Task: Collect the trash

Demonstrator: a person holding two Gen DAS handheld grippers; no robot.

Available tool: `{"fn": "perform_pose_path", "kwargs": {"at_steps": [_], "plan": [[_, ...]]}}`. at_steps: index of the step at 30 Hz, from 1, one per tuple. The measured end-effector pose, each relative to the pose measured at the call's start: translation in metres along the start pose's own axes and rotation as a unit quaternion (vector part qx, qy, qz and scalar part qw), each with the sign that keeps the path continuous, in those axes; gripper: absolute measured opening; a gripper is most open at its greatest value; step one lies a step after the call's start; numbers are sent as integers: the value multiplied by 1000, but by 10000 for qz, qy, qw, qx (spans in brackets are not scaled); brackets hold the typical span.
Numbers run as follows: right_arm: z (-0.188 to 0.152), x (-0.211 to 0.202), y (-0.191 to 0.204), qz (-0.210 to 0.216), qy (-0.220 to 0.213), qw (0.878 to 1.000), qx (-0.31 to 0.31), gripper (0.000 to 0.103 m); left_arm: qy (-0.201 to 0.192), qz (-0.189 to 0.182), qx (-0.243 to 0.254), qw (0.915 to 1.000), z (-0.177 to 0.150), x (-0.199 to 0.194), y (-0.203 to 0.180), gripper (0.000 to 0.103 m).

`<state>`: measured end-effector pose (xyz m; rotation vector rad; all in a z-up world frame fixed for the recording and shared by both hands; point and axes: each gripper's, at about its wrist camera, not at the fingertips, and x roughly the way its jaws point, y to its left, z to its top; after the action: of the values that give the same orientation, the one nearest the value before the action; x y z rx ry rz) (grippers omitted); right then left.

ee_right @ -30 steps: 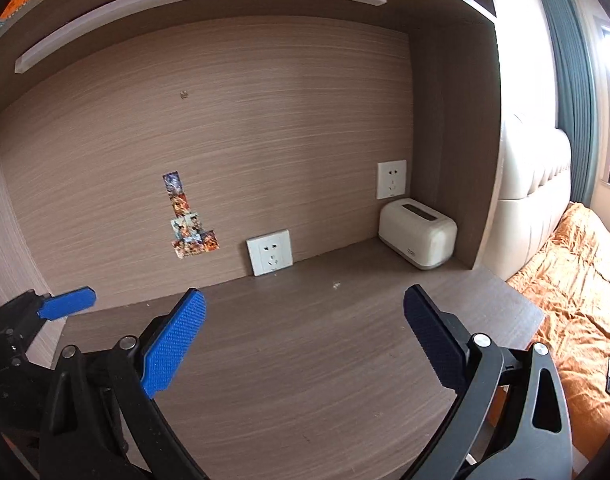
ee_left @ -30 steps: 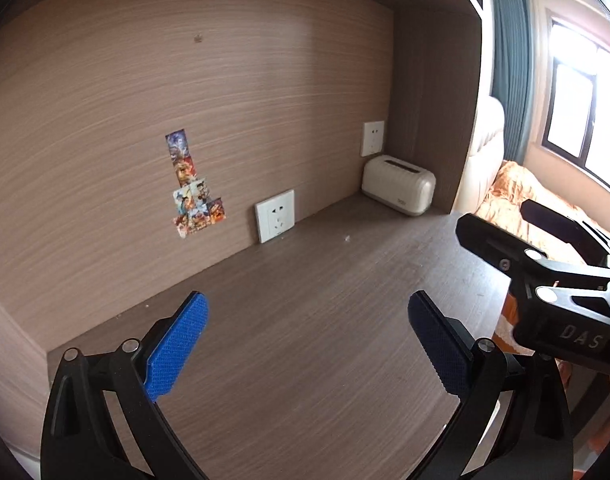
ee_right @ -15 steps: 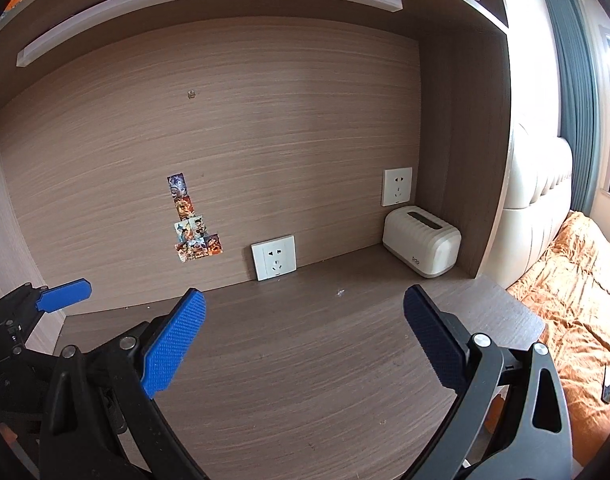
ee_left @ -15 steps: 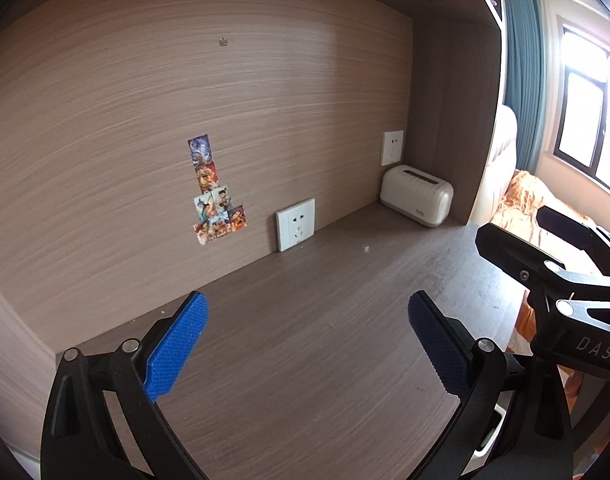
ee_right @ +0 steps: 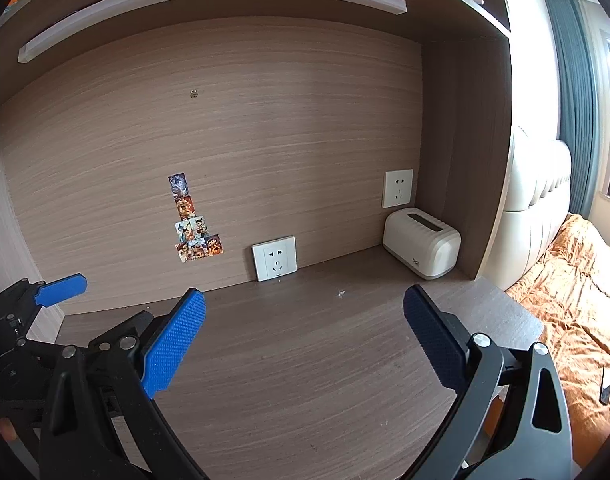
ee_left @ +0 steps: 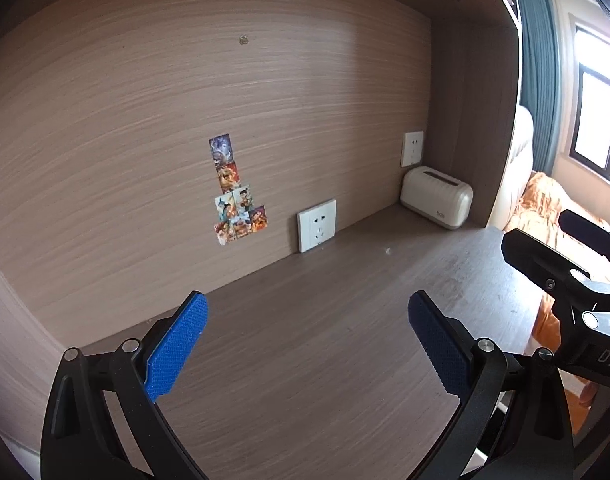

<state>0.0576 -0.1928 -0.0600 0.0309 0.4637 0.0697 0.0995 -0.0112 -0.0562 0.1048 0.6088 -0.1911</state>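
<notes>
Scrap, a tiny white speck on the desk, lies ahead of the right claw, between its spread fingers, near the socket. Left claw spread too, empty; scrap ahead-right of it.

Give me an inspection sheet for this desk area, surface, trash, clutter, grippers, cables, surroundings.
Surface: brown wood-grain desk, mostly bare.
Job's things: one tiny white scrap in front of the cream box; nature unclear.
Clutter: cream box in the back right corner.
Grippers: left gripper open, holding nothing; right gripper open, holding nothing.
Cables: nothing seen.
Surroundings: two wall sockets, stickers on the back panel, light bar overhead, bed with orange cover at right.
</notes>
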Motion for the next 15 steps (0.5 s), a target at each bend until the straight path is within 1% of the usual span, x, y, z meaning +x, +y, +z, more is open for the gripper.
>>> {"fn": "perform_pose_path", "kwargs": {"at_steps": [15], "plan": [[-4,-1,5,-29,19,10000,-6,99,-15,-216,-49,9998,-5,-1,9,98]]}}
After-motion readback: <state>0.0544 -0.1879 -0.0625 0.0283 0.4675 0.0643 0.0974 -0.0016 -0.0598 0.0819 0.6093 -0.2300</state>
